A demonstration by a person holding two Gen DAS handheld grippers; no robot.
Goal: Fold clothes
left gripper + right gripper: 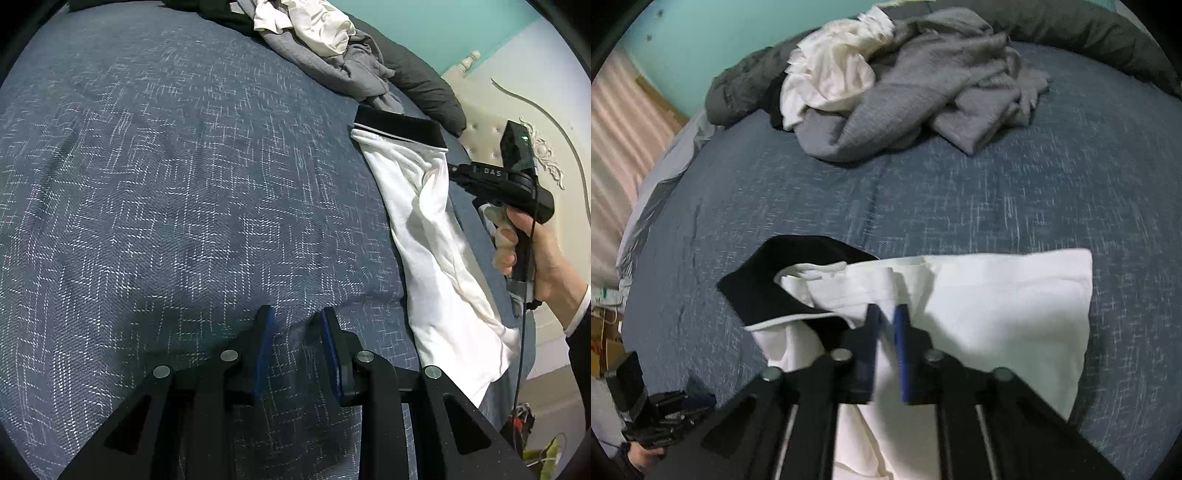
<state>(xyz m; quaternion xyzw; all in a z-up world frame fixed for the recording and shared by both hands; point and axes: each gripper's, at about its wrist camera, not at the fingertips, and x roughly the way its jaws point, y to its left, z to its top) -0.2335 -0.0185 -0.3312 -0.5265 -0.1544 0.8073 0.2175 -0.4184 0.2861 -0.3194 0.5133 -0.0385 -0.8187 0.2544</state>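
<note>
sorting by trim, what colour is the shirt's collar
Black with a thin white edge stripe, on the white shirt; collar shows best in the right wrist view.

This is looking like a bedroom in a home. A bed [166, 184] is taking up most of both views, wearing a blue woven cover, with a dark grey pillow [424, 85] lying along its far edge. A cream headboard [517, 122] with carved scrollwork and button tufting is standing against a pale turquoise wall [443, 22]. A heap of loose clothes [905, 85] is sitting on the cover, and a pink curtain [624, 147] is hanging beside the bed.
</note>
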